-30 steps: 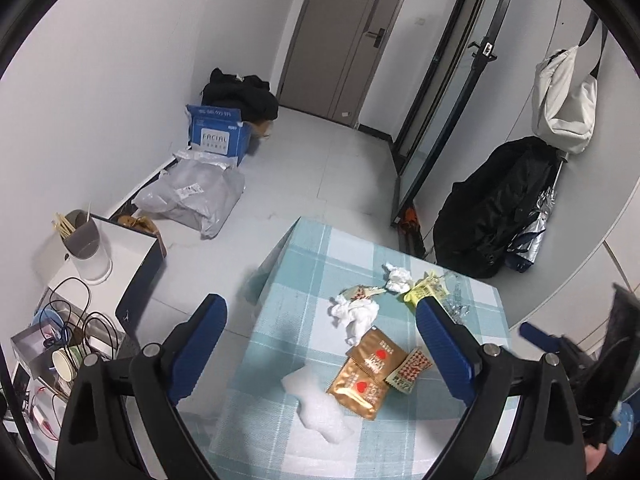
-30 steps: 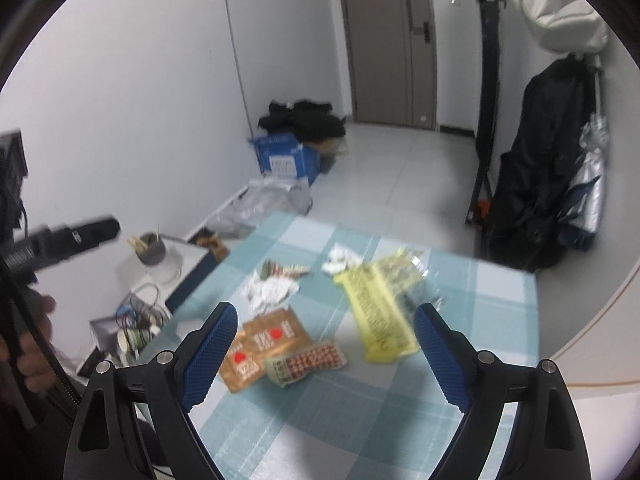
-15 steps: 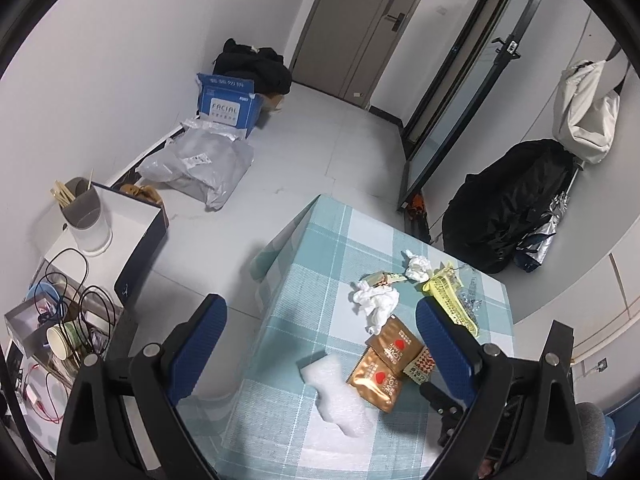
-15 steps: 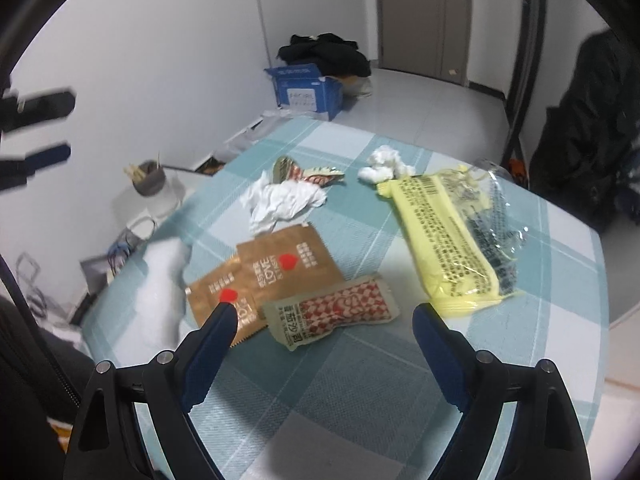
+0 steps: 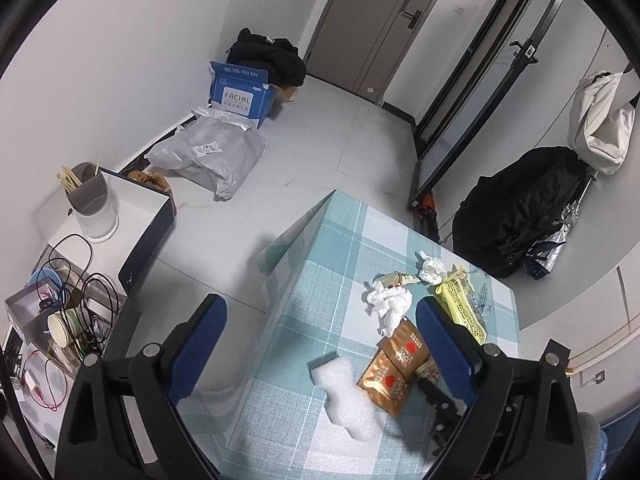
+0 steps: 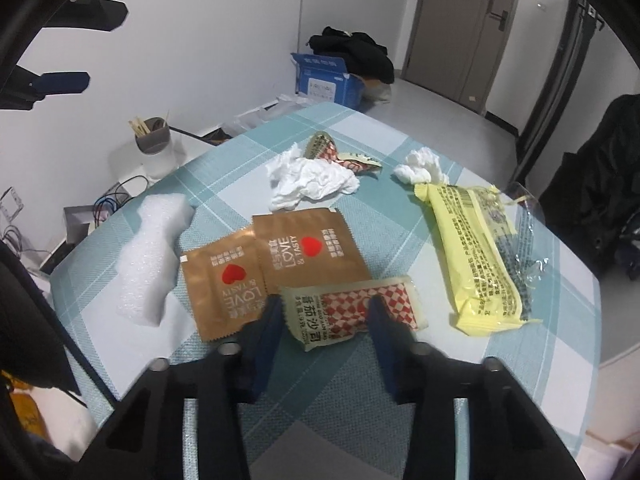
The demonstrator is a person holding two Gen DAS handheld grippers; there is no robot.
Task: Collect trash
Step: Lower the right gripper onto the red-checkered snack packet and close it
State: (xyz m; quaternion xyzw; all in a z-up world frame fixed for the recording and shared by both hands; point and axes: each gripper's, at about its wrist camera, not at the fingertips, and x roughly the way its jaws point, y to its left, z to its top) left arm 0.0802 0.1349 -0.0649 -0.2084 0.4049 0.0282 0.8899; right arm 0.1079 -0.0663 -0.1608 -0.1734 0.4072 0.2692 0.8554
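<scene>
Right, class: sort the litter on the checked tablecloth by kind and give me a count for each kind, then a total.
Brown heart sachets: 2
Red-checked packets: 2
Crumpled white tissues: 2
Yellow wrapper: 1
Clear plastic wrapper: 1
White foam piece: 1
Total: 9

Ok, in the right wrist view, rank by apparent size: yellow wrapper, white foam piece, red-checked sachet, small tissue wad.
1. yellow wrapper
2. white foam piece, close to the wrapper, so that order is unsure
3. red-checked sachet, nearest the camera, so it may be flattered
4. small tissue wad
</scene>
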